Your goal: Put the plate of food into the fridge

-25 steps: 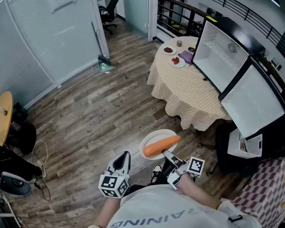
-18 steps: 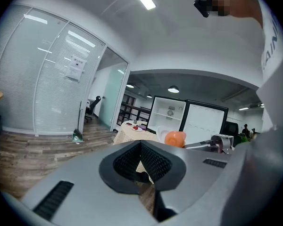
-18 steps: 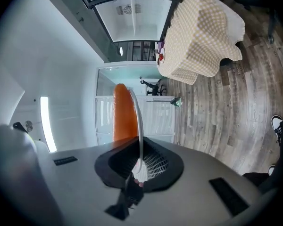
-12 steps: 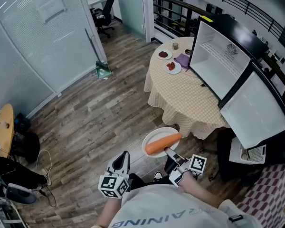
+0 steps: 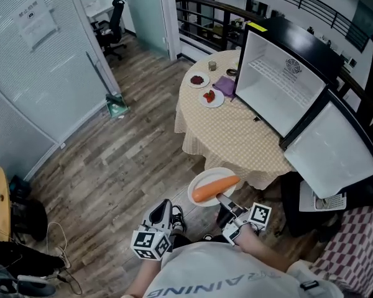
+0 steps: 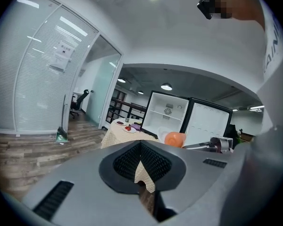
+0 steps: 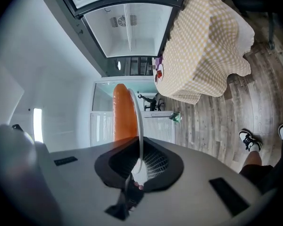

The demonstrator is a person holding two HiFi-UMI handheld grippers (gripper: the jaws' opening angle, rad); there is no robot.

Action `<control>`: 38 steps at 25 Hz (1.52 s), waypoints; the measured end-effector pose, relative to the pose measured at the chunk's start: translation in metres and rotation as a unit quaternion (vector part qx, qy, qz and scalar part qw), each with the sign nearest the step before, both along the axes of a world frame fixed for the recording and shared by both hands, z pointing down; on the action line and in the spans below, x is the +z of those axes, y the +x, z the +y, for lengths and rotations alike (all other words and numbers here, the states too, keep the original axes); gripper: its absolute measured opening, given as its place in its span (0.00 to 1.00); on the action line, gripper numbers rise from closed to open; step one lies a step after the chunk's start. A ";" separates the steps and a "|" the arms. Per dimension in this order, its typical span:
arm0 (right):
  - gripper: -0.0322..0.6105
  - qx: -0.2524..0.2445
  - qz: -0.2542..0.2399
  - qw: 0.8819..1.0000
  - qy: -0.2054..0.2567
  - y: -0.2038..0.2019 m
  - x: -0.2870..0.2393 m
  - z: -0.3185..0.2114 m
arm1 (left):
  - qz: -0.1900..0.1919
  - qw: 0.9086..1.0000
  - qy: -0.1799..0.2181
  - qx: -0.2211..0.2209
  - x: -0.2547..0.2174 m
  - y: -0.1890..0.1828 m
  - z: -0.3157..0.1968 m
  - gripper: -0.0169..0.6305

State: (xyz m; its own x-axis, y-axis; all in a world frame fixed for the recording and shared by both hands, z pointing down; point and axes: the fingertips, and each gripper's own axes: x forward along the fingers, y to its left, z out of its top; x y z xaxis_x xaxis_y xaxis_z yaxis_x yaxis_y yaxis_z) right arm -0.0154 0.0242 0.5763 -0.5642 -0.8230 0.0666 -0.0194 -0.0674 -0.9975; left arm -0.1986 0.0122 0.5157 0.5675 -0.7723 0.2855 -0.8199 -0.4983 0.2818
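Nearer now is the table. The right gripper, level, pinches the plate by its rim; the left gripper is closed, empty.

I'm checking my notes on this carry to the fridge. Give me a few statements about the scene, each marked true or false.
1. The right gripper's jaws clamp the rim of the round white plate that bears an orange carrot. True.
2. The black fridge's door is closed. False: it stands open, showing the white inside.
3. The left gripper holds a fork. False: its jaws are together, empty.
4. Two small plates of food sit on the round table with the checked cloth. True.
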 end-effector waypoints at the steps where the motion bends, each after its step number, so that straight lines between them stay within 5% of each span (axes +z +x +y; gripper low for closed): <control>1: 0.10 0.009 -0.001 1.000 0.000 0.000 -0.001 -0.010 | 0.002 1.000 -0.001 0.011 0.002 0.002 -0.013 0.04; 19: 0.10 0.137 -0.006 0.990 0.018 -0.042 -0.025 -0.168 | 0.005 0.989 0.007 0.148 0.002 -0.028 -0.215 0.04; 38: 0.10 0.285 -0.009 0.958 0.005 0.053 -0.018 -0.179 | 0.002 0.958 -0.003 0.287 0.005 0.088 -0.277 0.04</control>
State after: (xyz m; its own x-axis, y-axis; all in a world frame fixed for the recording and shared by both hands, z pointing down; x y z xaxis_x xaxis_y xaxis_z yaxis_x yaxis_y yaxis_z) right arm 0.0381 -0.1546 0.5587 -0.0230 -0.9984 0.0521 0.0349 -0.0529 -0.9980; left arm -0.1111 -0.2644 0.5208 0.8994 -0.3307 0.2859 -0.4101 -0.8648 0.2897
